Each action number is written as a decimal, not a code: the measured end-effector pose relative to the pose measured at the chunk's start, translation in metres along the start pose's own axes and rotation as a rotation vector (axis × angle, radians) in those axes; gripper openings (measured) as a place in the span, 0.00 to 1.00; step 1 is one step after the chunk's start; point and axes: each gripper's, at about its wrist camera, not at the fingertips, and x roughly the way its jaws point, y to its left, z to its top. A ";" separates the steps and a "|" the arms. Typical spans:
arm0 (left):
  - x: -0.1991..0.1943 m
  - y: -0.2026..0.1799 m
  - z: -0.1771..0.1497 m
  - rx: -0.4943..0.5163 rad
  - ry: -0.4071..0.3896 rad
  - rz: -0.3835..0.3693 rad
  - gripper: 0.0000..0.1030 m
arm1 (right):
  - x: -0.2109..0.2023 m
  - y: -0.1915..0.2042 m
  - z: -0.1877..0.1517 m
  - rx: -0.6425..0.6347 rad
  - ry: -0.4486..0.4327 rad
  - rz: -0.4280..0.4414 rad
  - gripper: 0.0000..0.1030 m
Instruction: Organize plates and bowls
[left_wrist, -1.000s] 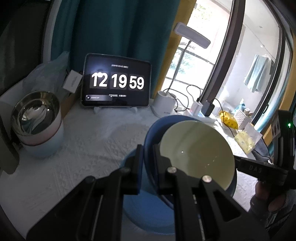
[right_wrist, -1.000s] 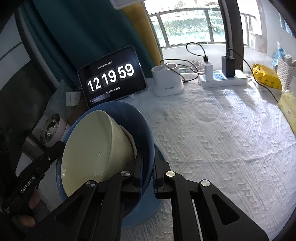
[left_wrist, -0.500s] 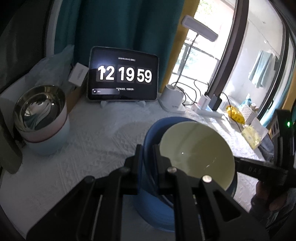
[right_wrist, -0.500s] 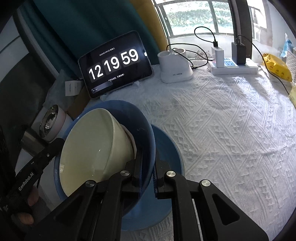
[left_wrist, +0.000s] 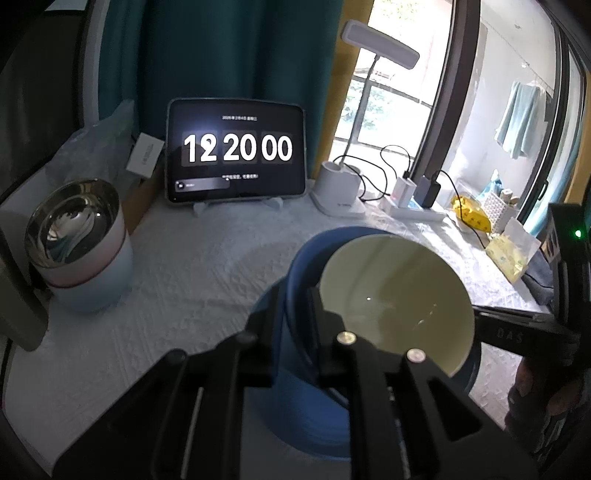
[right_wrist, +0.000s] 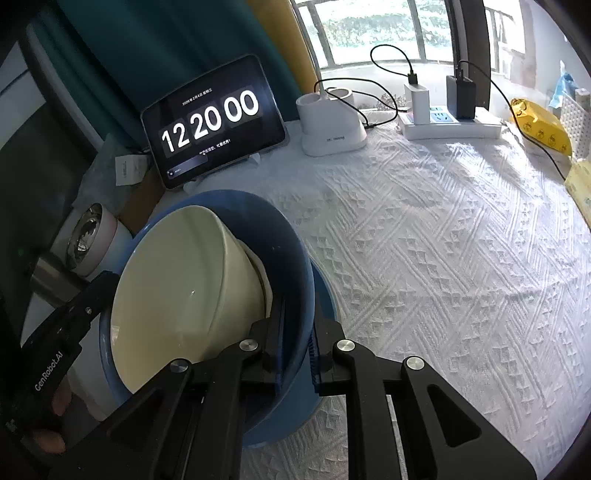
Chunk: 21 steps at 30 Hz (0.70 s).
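A cream bowl (left_wrist: 395, 295) (right_wrist: 177, 280) sits tilted inside a blue bowl (left_wrist: 295, 258) (right_wrist: 288, 236), which rests over a blue dish (right_wrist: 327, 295) on the white cloth. My left gripper (left_wrist: 295, 306) straddles the blue bowl's near rim, one finger inside and one outside. Its jaws are opening, with the pads still on the wall. My right gripper (right_wrist: 295, 354) holds the opposite rim the same way, and its jaws are opening too. Each gripper appears in the other's view, the right gripper (left_wrist: 517, 332) and the left gripper (right_wrist: 74, 332), each with a hand behind it.
Stacked steel-lined bowls (left_wrist: 74, 236) (right_wrist: 88, 236) stand at the left. A tablet clock (left_wrist: 236, 151) (right_wrist: 210, 118), a lamp base (left_wrist: 340, 192), a power strip (right_wrist: 450, 125) with cables and yellow packets (right_wrist: 539, 125) line the back and right. White cloth (right_wrist: 443, 240) lies to the right.
Both grippers stay on the blue bowl's rim, and the gap between each pair of fingers has widened slightly. The scene has shifted a little in both views. The clock has ticked over.
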 end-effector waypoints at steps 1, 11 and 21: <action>0.000 0.000 0.000 0.000 0.004 0.004 0.14 | -0.001 0.000 -0.001 -0.005 -0.005 -0.008 0.14; -0.001 -0.007 -0.010 0.016 0.026 0.022 0.15 | -0.007 -0.003 -0.012 -0.021 -0.029 -0.066 0.31; -0.010 -0.013 -0.014 0.027 0.018 0.055 0.15 | -0.024 -0.009 -0.025 -0.023 -0.068 -0.079 0.53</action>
